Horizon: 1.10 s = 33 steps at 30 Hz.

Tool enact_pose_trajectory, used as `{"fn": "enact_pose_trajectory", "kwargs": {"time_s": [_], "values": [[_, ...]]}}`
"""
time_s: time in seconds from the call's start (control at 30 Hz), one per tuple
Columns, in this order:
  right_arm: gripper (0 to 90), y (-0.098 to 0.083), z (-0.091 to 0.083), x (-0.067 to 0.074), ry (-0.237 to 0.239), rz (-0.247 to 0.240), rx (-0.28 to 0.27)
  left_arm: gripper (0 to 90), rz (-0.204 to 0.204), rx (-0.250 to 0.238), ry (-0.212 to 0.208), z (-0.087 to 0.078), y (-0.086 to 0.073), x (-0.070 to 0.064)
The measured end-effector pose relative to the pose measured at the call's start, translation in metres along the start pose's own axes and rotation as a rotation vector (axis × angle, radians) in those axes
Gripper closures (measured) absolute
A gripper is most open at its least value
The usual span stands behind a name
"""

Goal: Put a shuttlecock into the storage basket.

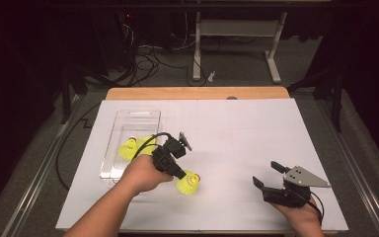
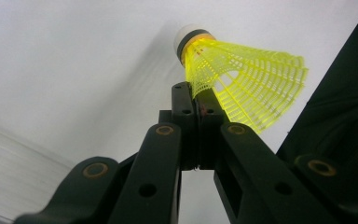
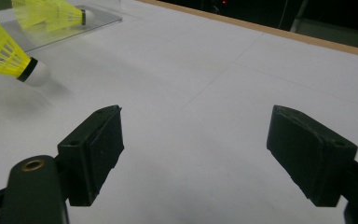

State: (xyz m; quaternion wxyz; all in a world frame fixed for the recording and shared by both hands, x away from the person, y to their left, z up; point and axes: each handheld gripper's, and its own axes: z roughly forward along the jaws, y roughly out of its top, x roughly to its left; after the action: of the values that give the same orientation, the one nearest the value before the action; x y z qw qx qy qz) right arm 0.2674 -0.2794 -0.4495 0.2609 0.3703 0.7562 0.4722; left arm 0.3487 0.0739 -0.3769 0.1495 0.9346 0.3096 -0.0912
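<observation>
A yellow shuttlecock (image 1: 188,182) with a white cork tip hangs just over the white table top, left of centre near the front. My left gripper (image 1: 181,174) is shut on the edge of its mesh skirt. In the left gripper view the two jaws (image 2: 196,100) meet on the shuttlecock (image 2: 242,88), cork pointing away. My right gripper (image 1: 267,174) is at the front right, open, with nothing between its jaws. The right gripper view has its jaws (image 3: 193,144) wide apart over bare table, with the held shuttlecock (image 3: 4,56) at the far left.
A clear plastic tray (image 1: 133,118) lies at the left of the table and holds two more yellow shuttlecocks (image 1: 128,148). The tray (image 3: 93,21) sits at the top left in the right gripper view. The table's wooden far edge (image 1: 197,93) borders a floor with cables.
</observation>
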Motion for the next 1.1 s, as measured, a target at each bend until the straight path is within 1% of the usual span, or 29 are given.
{"fn": "enact_pose_trajectory", "kwargs": {"time_s": [0.07, 0.17, 0.27, 0.3, 0.33, 0.37, 0.4, 0.53, 0.6, 0.67, 0.73, 0.8, 0.93, 1.0, 1.03, 1.1], "values": [[16.3, -0.006, -0.002, -0.004, -0.008, 0.023, -0.005, 89.5, 0.001, -0.004, -0.002, 0.000, 0.000, 0.001], [14.6, -0.011, -0.005, -0.008, -0.024, 0.028, -0.001, 89.5, 0.000, -0.004, -0.005, 0.001, -0.001, 0.001], [6.5, -0.013, -0.005, -0.011, -0.031, 0.049, -0.007, 89.5, -0.005, -0.009, -0.009, 0.001, -0.002, 0.003], [2.2, -0.013, -0.005, -0.011, -0.034, 0.053, -0.012, 89.5, -0.008, -0.009, -0.016, 0.001, -0.003, 0.003], [0.2, -0.013, -0.004, -0.011, -0.037, 0.062, -0.015, 89.5, -0.006, -0.015, -0.020, 0.001, -0.003, 0.003], [0.2, -0.013, -0.003, -0.012, -0.036, 0.071, -0.016, 89.5, -0.008, -0.017, -0.018, 0.000, -0.004, 0.004], [0.2, -0.014, -0.003, -0.011, -0.036, 0.069, -0.018, 89.5, -0.009, -0.011, -0.017, 0.000, -0.004, 0.004], [0.2, -0.013, -0.003, -0.010, -0.039, 0.051, -0.014, 89.5, -0.012, -0.012, -0.016, 0.001, -0.005, 0.005], [0.2, -0.013, -0.003, -0.009, -0.040, 0.051, -0.014, 89.5, -0.011, -0.012, -0.016, 0.002, -0.005, 0.005], [0.2, -0.013, -0.003, -0.009, -0.038, 0.050, -0.015, 89.5, -0.003, -0.007, -0.027, 0.002, -0.005, 0.004], [0.3, -0.014, -0.003, -0.009, -0.035, 0.051, -0.014, 89.5, -0.005, -0.010, -0.020, 0.002, -0.005, 0.005], [0.6, -0.014, -0.003, -0.009, -0.034, 0.047, -0.010, 89.5, -0.006, -0.011, -0.022, 0.002, -0.006, 0.005], [1.0, -0.014, -0.003, -0.009, -0.031, 0.049, -0.008, 89.5, -0.003, -0.008, -0.031, -0.002, -0.006, 0.005], [1.3, -0.014, -0.002, -0.008, -0.030, 0.048, -0.008, 89.5, -0.003, -0.006, -0.045, -0.004, -0.007, 0.005], [1.4, -0.014, -0.002, -0.008, -0.029, 0.048, -0.007, 89.5, -0.001, -0.007, -0.041, -0.005, -0.007, 0.005], [1.6, -0.014, -0.002, -0.008, -0.027, 0.046, -0.005, 89.5, -0.004, -0.012, -0.046, -0.010, -0.007, 0.005]]}}
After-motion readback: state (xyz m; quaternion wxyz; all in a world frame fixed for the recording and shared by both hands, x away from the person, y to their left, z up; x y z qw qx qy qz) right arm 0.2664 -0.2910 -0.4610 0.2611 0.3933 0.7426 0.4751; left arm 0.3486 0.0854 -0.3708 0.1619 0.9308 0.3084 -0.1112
